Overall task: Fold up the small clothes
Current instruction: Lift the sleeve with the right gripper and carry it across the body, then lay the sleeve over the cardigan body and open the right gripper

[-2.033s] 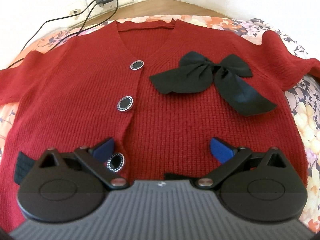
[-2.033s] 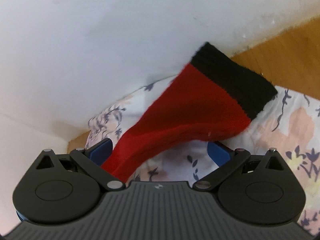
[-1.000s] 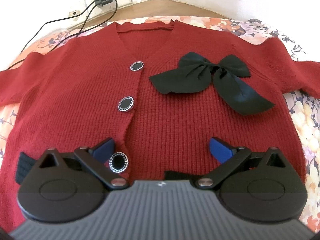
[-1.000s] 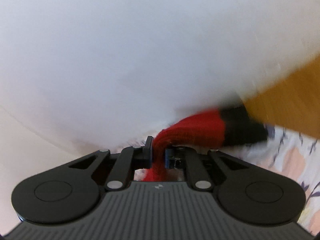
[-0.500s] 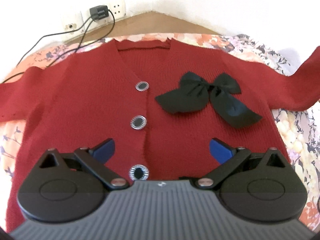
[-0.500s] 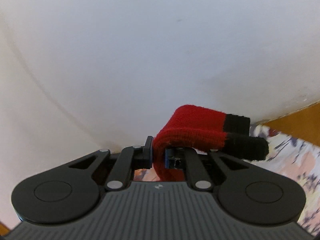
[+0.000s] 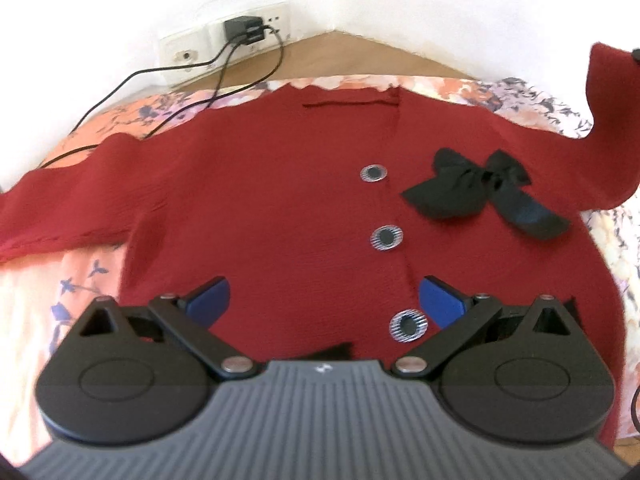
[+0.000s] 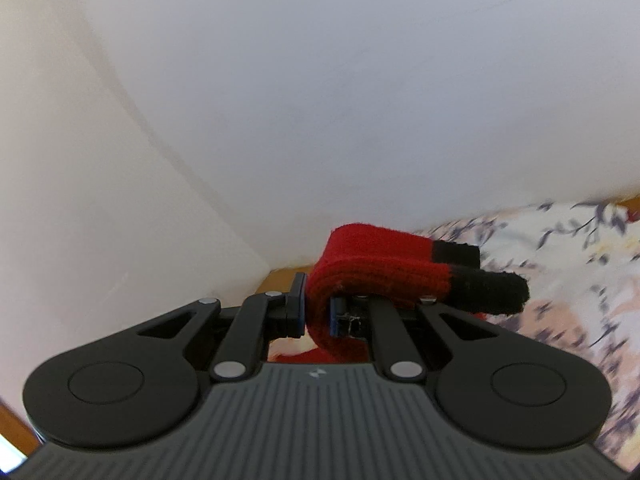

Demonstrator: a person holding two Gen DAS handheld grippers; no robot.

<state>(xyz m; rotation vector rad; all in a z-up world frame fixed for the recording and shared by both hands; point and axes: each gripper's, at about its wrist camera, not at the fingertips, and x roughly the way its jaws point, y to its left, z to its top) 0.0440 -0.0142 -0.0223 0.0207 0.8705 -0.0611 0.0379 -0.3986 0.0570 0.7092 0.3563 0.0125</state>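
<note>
Cardigan (image 7: 280,208) flat on floral sheet (image 7: 36,288), hem hidden behind spread-wide, empty left gripper (image 7: 324,300); right gripper (image 8: 316,314) clamps lifted sleeve (image 8: 376,268), cuff (image 8: 488,290) drooping, sleeve's lower run blocked by housing

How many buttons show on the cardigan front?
3, in a column down the cardigan placket: top button, middle button, bottom button between the left claw's fingers. None looks hidden.
</note>
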